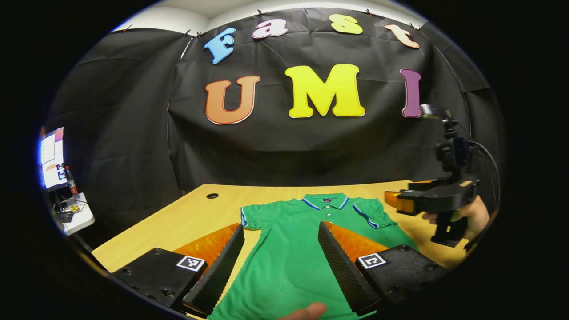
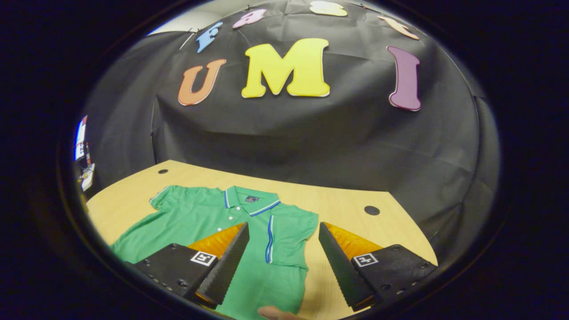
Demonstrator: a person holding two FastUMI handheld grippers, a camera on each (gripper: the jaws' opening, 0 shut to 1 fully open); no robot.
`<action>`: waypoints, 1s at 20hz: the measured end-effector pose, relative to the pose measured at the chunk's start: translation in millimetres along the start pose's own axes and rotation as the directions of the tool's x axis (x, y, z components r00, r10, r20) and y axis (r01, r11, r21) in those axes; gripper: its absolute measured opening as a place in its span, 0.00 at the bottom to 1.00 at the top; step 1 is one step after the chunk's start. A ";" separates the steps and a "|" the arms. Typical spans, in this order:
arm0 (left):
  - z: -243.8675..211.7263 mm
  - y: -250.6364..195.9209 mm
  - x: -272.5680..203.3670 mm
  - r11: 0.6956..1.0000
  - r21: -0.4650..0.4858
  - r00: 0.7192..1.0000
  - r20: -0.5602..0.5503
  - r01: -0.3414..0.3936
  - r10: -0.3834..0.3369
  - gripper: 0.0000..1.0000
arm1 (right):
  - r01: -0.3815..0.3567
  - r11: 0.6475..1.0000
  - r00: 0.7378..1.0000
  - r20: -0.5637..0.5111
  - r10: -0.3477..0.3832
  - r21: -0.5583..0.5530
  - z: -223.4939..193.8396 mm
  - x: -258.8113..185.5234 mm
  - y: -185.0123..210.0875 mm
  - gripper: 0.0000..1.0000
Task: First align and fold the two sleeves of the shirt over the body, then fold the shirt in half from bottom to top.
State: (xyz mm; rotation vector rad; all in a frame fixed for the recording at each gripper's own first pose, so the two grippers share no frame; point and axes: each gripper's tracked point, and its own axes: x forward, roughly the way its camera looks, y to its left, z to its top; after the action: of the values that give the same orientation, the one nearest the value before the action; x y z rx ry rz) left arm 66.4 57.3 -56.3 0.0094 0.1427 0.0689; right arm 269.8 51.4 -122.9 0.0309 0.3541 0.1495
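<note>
A green polo shirt lies flat and face up on the wooden table, its collar toward the back wall. Both short sleeves are spread out to the sides. My left gripper hovers open over the shirt's body, nothing between its fingers. Farther right, a hand holds my right gripper above the table beside the striped sleeve. In the right gripper view, my right gripper stands open above that sleeve of the shirt, near its outer edge.
Bare tabletop runs behind and to both sides of the shirt, with round cable holes near the back corners. A screen and a small side shelf stand off the table's left end. Black cloth walls the back.
</note>
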 end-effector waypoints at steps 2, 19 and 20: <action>1.1 7.1 6.7 1.000 0.005 1.000 0.002 -0.030 0.030 1.00 | -0.030 1.000 0.999 0.043 0.030 -0.006 1.0 -29.5 3.5 0.95; -3.4 85.5 163.5 0.978 -0.053 0.978 -0.062 -0.202 0.199 1.00 | -0.124 0.991 0.934 0.332 0.131 -0.044 10.5 -208.0 -7.5 0.95; -7.3 93.0 174.0 0.976 -0.038 0.975 -0.067 -0.214 0.212 1.00 | -0.121 0.992 0.932 0.340 0.127 -0.039 9.4 -212.0 -11.1 0.95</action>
State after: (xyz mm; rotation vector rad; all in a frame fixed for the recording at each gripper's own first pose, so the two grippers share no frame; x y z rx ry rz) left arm 230.9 162.1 -86.9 -0.0225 0.2021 0.2871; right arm 78.1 8.3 -42.0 0.0609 0.0017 0.2685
